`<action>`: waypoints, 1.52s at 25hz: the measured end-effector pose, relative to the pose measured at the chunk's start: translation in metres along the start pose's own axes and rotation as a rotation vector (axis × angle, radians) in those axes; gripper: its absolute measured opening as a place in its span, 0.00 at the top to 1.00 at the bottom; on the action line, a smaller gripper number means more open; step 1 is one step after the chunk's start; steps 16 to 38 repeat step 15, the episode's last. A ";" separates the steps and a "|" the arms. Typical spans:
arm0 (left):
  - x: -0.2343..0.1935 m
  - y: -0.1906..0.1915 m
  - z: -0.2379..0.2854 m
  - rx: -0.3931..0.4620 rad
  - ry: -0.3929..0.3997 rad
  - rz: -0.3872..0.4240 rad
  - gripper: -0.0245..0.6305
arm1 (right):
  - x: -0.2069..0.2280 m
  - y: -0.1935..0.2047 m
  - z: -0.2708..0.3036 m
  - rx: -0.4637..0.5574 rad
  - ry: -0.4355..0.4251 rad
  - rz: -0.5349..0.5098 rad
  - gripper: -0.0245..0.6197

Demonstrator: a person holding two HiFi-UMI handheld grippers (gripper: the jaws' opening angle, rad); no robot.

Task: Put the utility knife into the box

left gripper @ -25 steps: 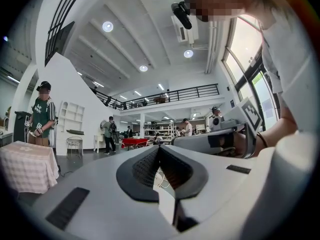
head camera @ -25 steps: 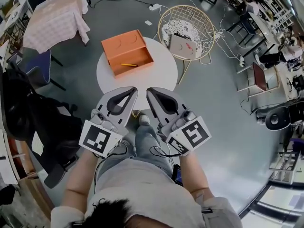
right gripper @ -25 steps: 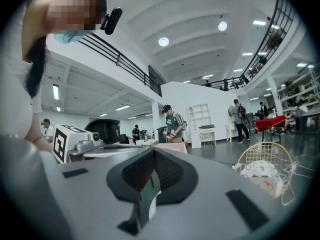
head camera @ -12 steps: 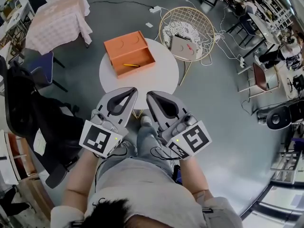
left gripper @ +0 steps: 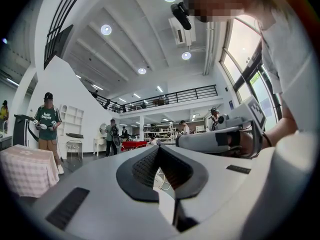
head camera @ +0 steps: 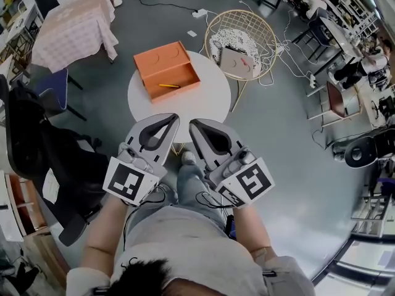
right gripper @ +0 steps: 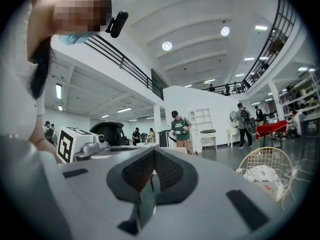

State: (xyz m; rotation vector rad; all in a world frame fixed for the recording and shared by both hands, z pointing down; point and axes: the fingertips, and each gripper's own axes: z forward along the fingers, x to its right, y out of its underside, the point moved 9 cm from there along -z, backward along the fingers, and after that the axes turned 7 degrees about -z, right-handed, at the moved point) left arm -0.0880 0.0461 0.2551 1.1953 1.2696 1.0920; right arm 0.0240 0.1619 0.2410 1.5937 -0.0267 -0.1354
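Note:
An orange open box [head camera: 166,69] sits on the far left part of a round white table [head camera: 210,97]. A yellow utility knife [head camera: 168,86] lies inside the box near its front wall. My left gripper [head camera: 174,117] and right gripper [head camera: 193,123] hang side by side close to my body, short of the table's near edge. Both are shut with nothing between the jaws. In the left gripper view the left gripper [left gripper: 159,148] points up at the hall and ceiling. The right gripper [right gripper: 153,150] does the same in the right gripper view. Neither of those views shows the box or the knife.
A wire chair [head camera: 242,42] with a patterned cushion stands right behind the table. A table with a pink checked cloth [head camera: 73,26] is at far left, with a blue chair [head camera: 46,85] and a black chair [head camera: 43,147] nearer. Cables lie on the grey floor.
The head view has shifted slightly. Both grippers keep the same pose and stay shut; the knife still lies in the box.

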 end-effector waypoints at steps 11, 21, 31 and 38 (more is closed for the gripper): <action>0.005 -0.001 -0.014 0.012 -0.006 0.005 0.95 | -0.012 0.000 -0.001 0.005 -0.005 -0.006 0.95; 0.005 0.000 -0.017 0.004 -0.006 0.006 0.95 | -0.014 -0.002 0.000 0.010 -0.004 -0.005 0.95; 0.005 0.000 -0.017 0.004 -0.006 0.006 0.95 | -0.014 -0.002 0.000 0.010 -0.004 -0.005 0.95; 0.005 0.000 -0.017 0.004 -0.006 0.006 0.95 | -0.014 -0.002 0.000 0.010 -0.004 -0.005 0.95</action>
